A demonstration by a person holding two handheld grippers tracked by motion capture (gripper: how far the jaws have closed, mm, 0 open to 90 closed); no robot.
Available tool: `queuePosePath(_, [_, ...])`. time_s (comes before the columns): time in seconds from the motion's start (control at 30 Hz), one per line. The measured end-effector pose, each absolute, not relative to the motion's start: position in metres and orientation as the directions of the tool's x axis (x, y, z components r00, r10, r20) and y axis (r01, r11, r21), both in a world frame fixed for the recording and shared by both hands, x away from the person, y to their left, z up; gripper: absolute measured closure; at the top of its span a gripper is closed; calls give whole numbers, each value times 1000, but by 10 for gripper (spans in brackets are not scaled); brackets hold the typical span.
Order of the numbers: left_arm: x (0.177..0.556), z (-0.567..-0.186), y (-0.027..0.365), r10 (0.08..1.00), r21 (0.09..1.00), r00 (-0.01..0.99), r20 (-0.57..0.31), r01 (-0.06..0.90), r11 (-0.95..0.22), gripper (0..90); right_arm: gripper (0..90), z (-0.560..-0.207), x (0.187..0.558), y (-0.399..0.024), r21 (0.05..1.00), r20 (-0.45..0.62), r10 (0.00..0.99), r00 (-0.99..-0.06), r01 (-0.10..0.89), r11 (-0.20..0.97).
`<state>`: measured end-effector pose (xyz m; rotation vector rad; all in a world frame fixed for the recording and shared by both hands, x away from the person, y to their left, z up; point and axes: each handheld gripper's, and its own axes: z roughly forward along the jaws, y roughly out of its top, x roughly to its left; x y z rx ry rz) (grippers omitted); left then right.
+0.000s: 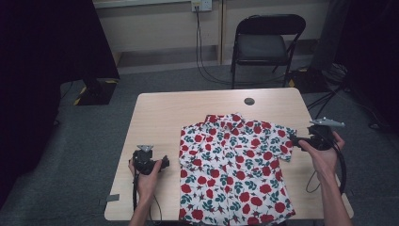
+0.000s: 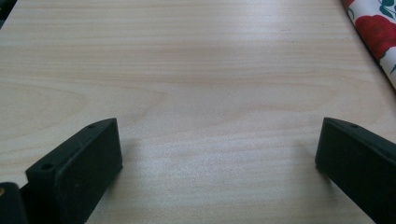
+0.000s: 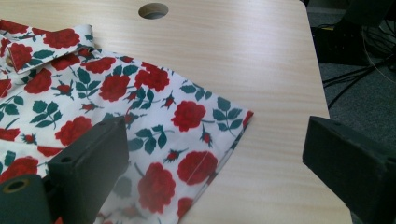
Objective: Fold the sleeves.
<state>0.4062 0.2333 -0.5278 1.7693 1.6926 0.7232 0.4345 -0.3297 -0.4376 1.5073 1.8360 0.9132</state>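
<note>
A white short-sleeved shirt (image 1: 233, 169) printed with red roses and green leaves lies flat on the light wooden table (image 1: 160, 117), collar toward the far side. My left gripper (image 1: 162, 162) rests on the table just left of the shirt, jaws wide open over bare wood (image 2: 210, 140); the shirt's edge (image 2: 373, 32) shows at the upper right of the left gripper view. My right gripper (image 1: 295, 140) is at the shirt's right sleeve (image 3: 187, 121), open, with one jaw over the fabric and the other over the table near its right edge.
A round cable hole (image 1: 249, 101) sits near the table's far edge, also seen as the hole (image 3: 153, 10). A black folding chair (image 1: 263, 42) stands behind the table. Cables (image 1: 329, 94) lie on the grey carpet at right.
</note>
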Motion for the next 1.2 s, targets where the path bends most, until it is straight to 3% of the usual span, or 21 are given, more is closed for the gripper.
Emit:
queuePosePath(0.13, [406,-528,233,999,728,48,-8,685,-27,0,67,-425,448,-328,818,-33,977,-212,556,148])
queuePosePath(0.37, [406,-528,233,999,729,48,-8,684,-27,0,114,-418,464,-331,816,-35,988,-149,567,114])
queuePosePath(0.5, [406,-528,233,999,729,48,-9,684,-27,0,187,-433,478,-335,770,-65,988,-141,623,139])
queuePosePath(0.8, [406,-528,233,999,728,49,-6,685,-29,0,389,-471,506,-347,704,-2,990,-142,702,102])
queuePosePath(1.2, [406,-528,233,999,728,49,-7,685,-29,0,509,-500,522,-356,674,49,994,-100,738,41])
